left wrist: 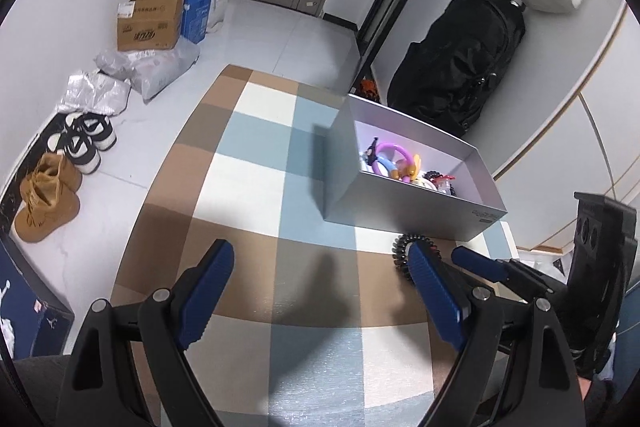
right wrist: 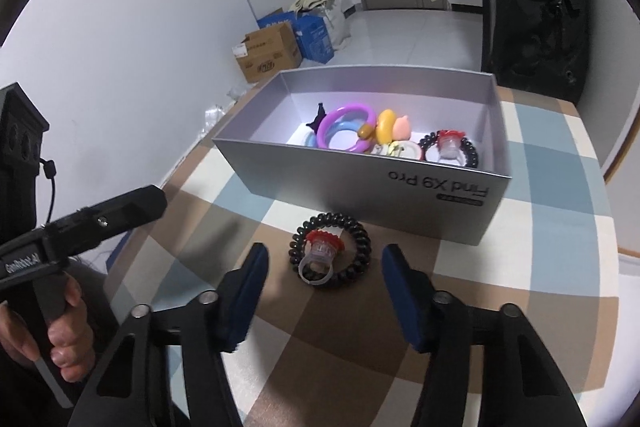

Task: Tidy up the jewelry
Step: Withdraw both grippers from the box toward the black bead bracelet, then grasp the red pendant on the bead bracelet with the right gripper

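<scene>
A grey open box (right wrist: 360, 183) stands on the checked tablecloth (right wrist: 360, 327) and holds colourful rings and bracelets (right wrist: 348, 127), including a black coil band with a red-topped ring (right wrist: 450, 147). In front of the box lies another black coil hair band (right wrist: 352, 227) with a clear, red-topped ring (right wrist: 322, 253) on it. My right gripper (right wrist: 324, 291) is open, just short of that band, its jaws on either side. My left gripper (left wrist: 320, 287) is open and empty over the cloth, left of the band (left wrist: 400, 247). The box (left wrist: 400, 203) stands ahead of it.
The table's left edge drops to a floor with shoes (left wrist: 80, 139), boots (left wrist: 44, 203), bags and cardboard boxes (left wrist: 148, 23). A black backpack (left wrist: 460, 67) leans behind the box. The left gripper's handle (right wrist: 80, 223) shows at the left of the right wrist view.
</scene>
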`<state>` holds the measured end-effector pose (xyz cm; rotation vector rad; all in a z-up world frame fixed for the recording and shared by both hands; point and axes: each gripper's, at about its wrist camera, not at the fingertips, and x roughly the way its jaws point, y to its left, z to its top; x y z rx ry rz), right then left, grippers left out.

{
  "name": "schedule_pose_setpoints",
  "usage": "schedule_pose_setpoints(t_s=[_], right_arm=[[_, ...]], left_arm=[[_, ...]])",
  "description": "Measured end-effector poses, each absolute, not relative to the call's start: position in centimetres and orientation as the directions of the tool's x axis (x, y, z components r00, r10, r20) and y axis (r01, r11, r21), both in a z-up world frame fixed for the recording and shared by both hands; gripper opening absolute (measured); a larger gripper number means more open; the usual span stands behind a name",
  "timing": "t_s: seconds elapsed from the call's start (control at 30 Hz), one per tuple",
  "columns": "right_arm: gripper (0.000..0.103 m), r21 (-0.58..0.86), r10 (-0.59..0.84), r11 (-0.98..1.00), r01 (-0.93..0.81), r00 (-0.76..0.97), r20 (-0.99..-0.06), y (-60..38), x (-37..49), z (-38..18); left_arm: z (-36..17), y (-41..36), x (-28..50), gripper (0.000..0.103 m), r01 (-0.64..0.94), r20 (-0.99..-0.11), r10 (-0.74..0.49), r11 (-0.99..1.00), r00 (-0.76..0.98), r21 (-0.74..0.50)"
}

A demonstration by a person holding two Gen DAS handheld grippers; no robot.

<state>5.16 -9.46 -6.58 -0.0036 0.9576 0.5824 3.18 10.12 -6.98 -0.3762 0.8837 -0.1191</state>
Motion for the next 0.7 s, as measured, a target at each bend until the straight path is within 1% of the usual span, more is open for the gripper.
schedule_pose_setpoints(t_s=[0.03, 0.07, 0.1, 0.17, 0.23, 0.3, 0.33, 0.37, 0.4, 0.7], right_arm=[[0.048, 0.237, 0.461, 0.847, -0.477, 0.433, -0.775, -9.2, 5.2, -6.7], [0.044, 0.222, 0.451, 0.847, -0.482, 0.434, -0.779, -8.9, 5.1, -6.8], [0.042, 0.191, 0.432, 0.851, -0.49, 0.443, -0.786, -8.5, 5.0, -6.8], [0.041, 0.162, 0.418, 0.849, -0.503, 0.452, -0.788, -8.0, 4.9, -6.9], [0.037, 0.108, 0.384, 0.85, -0.516, 0.466, -0.797, -7.3, 4.6, -7.1], [0.029, 0.065, 0.357, 0.852, -0.52, 0.486, -0.798, -7.0, 4.4, -7.1], [0.028, 0.053, 0.349, 0.853, -0.519, 0.491, -0.798, -6.9, 4.4, -7.1], [0.022, 0.046, 0.343, 0.854, -0.518, 0.495, -0.798, -6.9, 4.3, -7.2], [0.018, 0.043, 0.34, 0.854, -0.518, 0.494, -0.8, -6.9, 4.3, -7.2], [0.018, 0.043, 0.359, 0.843, -0.537, 0.5, -0.788, -6.5, 4.2, -6.8]], left_arm=[[-7.0, 10.3, 3.3, 0.086, -0.058, -0.732, -0.257, 0.925, 0.631, -0.375], [-7.1, 10.5, 3.3, 0.086, -0.064, -0.732, -0.263, 0.921, 0.629, -0.385], [-7.1, 10.6, 3.4, 0.086, -0.066, -0.731, -0.266, 0.918, 0.628, -0.391], [-7.0, 10.7, 3.4, 0.086, -0.067, -0.728, -0.272, 0.914, 0.629, -0.4], [-7.0, 10.7, 3.5, 0.086, -0.065, -0.728, -0.273, 0.915, 0.628, -0.399], [-7.0, 10.5, 3.5, 0.086, -0.057, -0.729, -0.275, 0.917, 0.626, -0.395], [-7.1, 10.5, 3.6, 0.086, -0.054, -0.73, -0.276, 0.918, 0.625, -0.393], [-7.1, 10.4, 3.6, 0.086, -0.048, -0.731, -0.279, 0.919, 0.622, -0.392], [-7.1, 10.5, 3.6, 0.086, -0.046, -0.732, -0.282, 0.919, 0.62, -0.393], [-7.3, 11.0, 3.7, 0.086, -0.07, -0.738, -0.28, 0.912, 0.614, -0.404]])
